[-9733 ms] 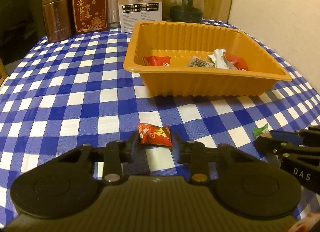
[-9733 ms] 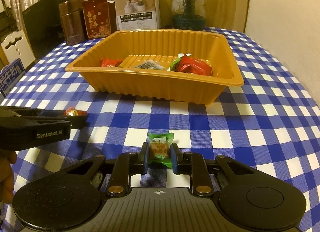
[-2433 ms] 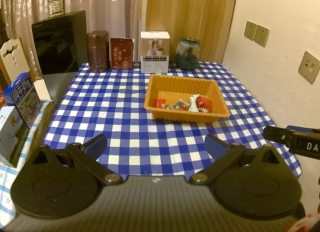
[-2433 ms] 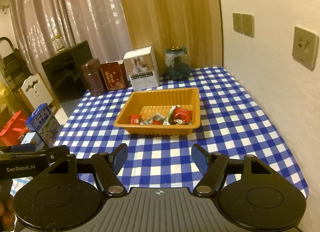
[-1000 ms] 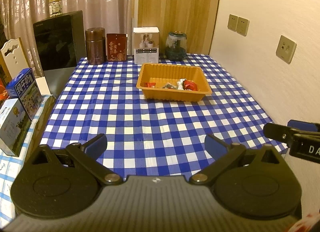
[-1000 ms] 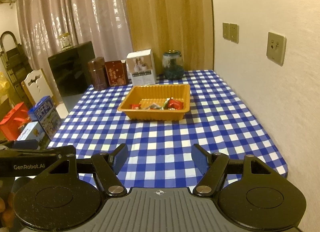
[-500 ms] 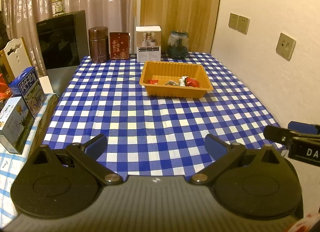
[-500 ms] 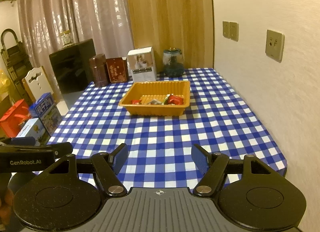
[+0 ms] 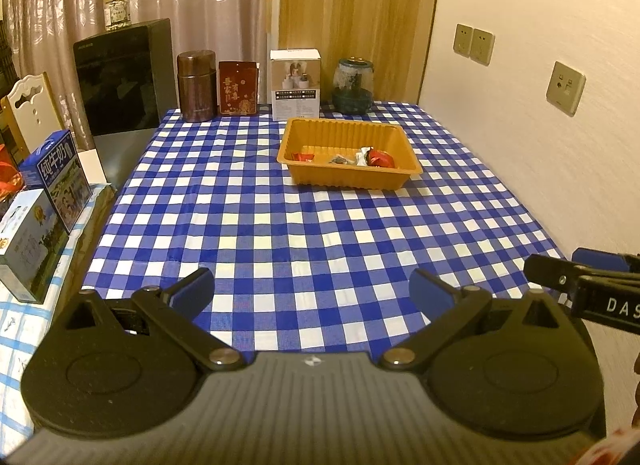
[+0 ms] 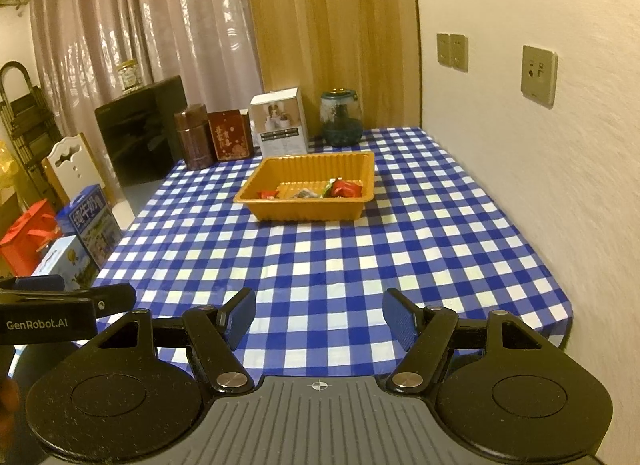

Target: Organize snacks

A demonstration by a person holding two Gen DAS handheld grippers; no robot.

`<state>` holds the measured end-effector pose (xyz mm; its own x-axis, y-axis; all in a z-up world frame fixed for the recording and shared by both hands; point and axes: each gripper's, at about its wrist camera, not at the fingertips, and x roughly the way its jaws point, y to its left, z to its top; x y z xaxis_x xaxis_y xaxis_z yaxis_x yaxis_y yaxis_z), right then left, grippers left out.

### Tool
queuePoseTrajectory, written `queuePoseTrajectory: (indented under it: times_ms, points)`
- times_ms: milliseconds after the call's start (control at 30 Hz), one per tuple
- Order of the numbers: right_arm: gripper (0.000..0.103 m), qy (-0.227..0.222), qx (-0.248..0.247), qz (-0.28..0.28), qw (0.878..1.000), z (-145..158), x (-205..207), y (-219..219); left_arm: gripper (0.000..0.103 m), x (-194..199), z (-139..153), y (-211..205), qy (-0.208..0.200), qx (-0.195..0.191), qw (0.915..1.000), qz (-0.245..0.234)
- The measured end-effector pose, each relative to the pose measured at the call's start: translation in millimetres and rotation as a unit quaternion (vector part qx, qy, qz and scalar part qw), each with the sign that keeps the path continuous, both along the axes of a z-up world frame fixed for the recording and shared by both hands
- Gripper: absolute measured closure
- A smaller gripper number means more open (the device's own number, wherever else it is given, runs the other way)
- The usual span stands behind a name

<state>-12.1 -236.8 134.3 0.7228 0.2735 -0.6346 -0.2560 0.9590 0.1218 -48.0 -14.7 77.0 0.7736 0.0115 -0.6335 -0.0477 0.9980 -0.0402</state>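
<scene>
While both grippers hang back over the near edge of the table, the scene reads like this:

Left gripper (image 9: 312, 289): jaws spread wide with nothing between them, only checked cloth showing in the gap; its blue pads (image 9: 194, 289) are clear of everything.

Right gripper (image 10: 320, 319): jaws apart and empty, the blue pads (image 10: 240, 317) facing each other over the cloth; its tip also shows at the right edge of the left wrist view.

Snacks (image 9: 362, 157): several small wrapped pieces, red, silver and green, lying together inside the tray, toward its near wall; how many there are is too small to tell.

Tray (image 9: 352, 181): orange plastic, ribbed walls, sitting on the far half of the table, well apart from both grippers.

Tablecloth (image 9: 280, 225): blue and white check, covering the whole table; the near part is bare.

Back row: a brown canister (image 9: 196, 85), a red tin (image 9: 238, 89), a white box (image 9: 295, 83) and a glass jar (image 9: 353, 85) stand in a line behind the tray, against the curtain and wood panel.

Left side: blue cartons (image 9: 56, 173) stand on a lower surface beside the table, with a black appliance (image 9: 124, 73) behind them.

Wall: sockets (image 9: 474, 44) on the right-hand wall.
</scene>
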Motion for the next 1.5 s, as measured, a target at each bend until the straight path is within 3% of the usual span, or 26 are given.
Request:
queuePoseTrajectory:
  times_ms: [1500]
  points:
    - [0.033,0.002,0.005,-0.003,1.000,0.6,6.4,0.8,0.000,1.6,-2.8,-1.4,0.000,0.001,1.0000,0.000]
